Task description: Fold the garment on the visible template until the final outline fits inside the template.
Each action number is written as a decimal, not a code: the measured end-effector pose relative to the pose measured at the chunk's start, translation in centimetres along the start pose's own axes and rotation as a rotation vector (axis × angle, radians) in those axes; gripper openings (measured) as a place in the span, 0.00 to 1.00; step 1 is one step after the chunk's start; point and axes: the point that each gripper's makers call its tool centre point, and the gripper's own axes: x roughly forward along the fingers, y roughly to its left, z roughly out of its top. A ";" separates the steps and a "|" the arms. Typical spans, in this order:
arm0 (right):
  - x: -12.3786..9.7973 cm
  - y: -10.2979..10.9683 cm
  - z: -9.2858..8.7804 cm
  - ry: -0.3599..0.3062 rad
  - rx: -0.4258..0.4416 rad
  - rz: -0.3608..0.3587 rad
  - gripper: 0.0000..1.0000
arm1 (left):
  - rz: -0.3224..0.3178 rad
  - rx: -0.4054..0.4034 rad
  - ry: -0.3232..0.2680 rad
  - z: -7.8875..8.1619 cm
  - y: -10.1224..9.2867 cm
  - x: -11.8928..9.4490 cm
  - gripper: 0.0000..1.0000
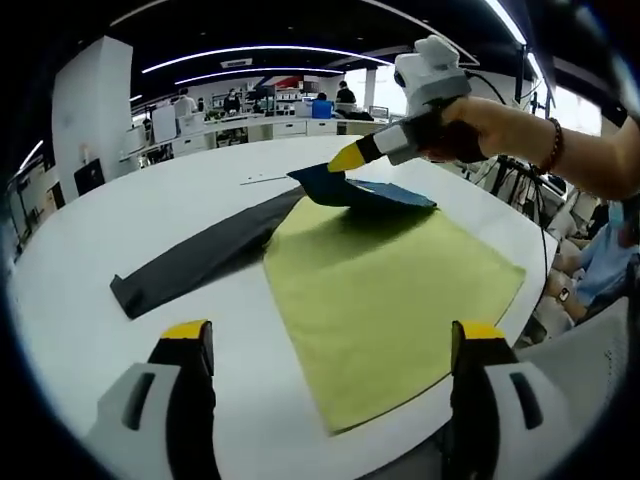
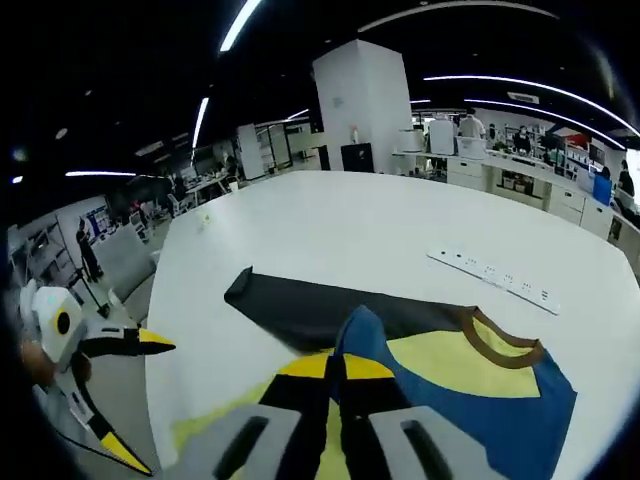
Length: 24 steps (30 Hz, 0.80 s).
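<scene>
While the right gripper [image 2: 335, 368] sits low in the middle of the right gripper view, its yellow-tipped jaws are pressed together on a fold of the blue garment [image 2: 480, 385], pinching the cloth just where a flap rises above them. That garment is blue with a yellow panel and a brown neck band, and it fills the lower right of that view. In the left gripper view the same gripper [image 1: 345, 158] shows at upper centre, held by a hand [image 1: 490, 125] with a bead bracelet, its tip on the lifted edge of the garment [image 1: 365, 190] at the far corner of the yellow-green template [image 1: 385, 290].

Along the left of the template lies a long dark cloth strip [image 1: 200, 258], running toward the middle left of the frame on the white table [image 1: 120, 210]. A white power strip [image 2: 495, 272] lies on the table at the right of the right gripper view.

Down at the bottom of the left gripper view, the left gripper [image 1: 330, 345] has its jaws spread wide apart, holding nothing, hovering above the near edge of the template.
</scene>
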 end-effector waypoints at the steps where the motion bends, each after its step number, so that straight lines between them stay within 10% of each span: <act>1: 0.3 0.4 -0.2 0.003 -0.010 0.004 0.00 | -0.001 -0.002 0.001 0.0 0.0 0.0 0.96; 24: 3.3 3.0 -6.2 0.099 0.000 0.048 0.02 | 0.012 -0.008 -0.001 -0.2 0.3 -0.2 0.98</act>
